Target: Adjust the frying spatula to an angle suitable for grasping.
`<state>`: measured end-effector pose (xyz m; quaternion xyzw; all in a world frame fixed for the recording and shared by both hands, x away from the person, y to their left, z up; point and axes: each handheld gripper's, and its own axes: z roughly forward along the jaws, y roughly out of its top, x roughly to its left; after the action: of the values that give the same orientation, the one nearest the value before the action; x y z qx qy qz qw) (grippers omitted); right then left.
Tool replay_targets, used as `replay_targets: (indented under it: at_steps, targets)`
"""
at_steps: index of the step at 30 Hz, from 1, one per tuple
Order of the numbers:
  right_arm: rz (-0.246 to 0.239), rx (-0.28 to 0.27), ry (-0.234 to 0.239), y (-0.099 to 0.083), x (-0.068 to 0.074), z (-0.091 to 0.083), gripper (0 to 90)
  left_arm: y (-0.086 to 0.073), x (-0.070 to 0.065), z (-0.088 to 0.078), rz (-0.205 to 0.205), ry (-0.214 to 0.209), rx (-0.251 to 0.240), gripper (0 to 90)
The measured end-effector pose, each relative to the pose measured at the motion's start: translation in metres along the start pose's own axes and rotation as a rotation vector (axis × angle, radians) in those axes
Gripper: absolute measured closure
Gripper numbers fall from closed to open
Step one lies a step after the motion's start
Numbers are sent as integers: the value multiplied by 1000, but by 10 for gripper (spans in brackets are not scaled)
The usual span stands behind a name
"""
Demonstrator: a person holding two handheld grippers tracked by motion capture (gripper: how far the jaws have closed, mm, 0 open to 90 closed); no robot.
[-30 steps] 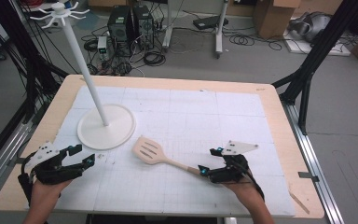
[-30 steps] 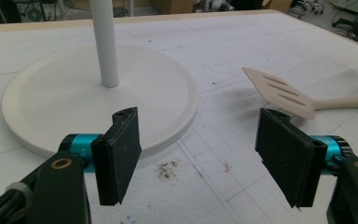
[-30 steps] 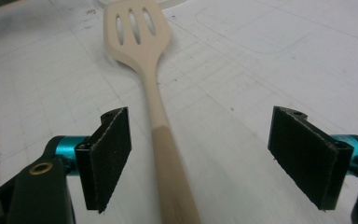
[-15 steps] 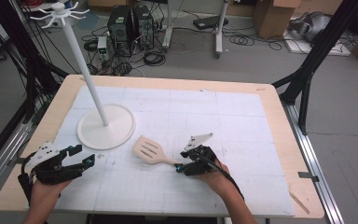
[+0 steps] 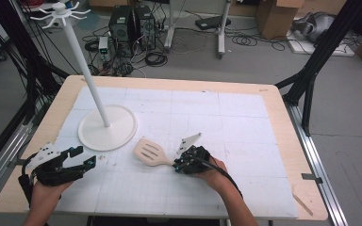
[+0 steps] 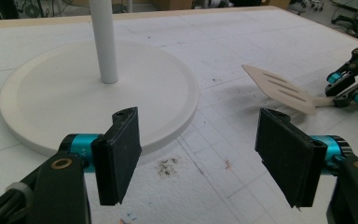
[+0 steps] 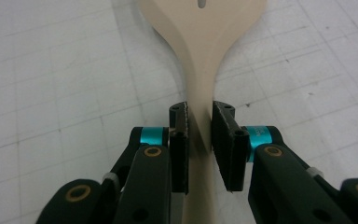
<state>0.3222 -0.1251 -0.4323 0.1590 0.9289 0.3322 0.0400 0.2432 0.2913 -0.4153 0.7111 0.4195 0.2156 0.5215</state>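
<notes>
Right hand-held gripper (image 7: 199, 140) clamped on beige spatula (image 7: 200, 56) handle, above white gridded table (image 7: 65, 70)

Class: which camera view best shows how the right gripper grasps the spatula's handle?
The right gripper view: its fingers clamp the spatula handle from both sides. The high view shows the whole spatula on the table, the grasp hidden under the right gripper. The left gripper view shows the slotted blade.
</notes>
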Motion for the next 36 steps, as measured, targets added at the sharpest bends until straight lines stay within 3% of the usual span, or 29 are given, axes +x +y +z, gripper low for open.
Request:
replay_targets:
  at_steps: [3,6,14,19,22,23,25,28,31,36]
  targets:
    - [-36,-9,53,2,1,3,770,0,0,0,-1,0,-1,311]
    - [-108,-1,105,7,4,7,772,0,1,0,-3,2,1,311]
    - [-234,20,206,19,11,15,773,0,2,-1,-7,5,-3,311]
    - [-276,30,248,24,13,18,773,0,1,-1,-7,4,-2,311]
    - [-268,23,244,23,15,19,759,0,2,-1,-6,4,-2,311]
    - [-242,25,236,23,16,18,684,0,2,-1,-5,3,-3,311]
    - [-188,-17,202,24,15,13,545,0,1,-1,-9,0,-6,311]
    - [-115,-124,144,20,13,-5,454,0,2,-2,-8,0,-10,311]
    - [-46,-192,73,8,12,-28,436,0,2,-2,-7,0,-11,311]
    - [29,-233,-36,-28,11,-60,438,0,0,-1,-1,-4,-4,311]
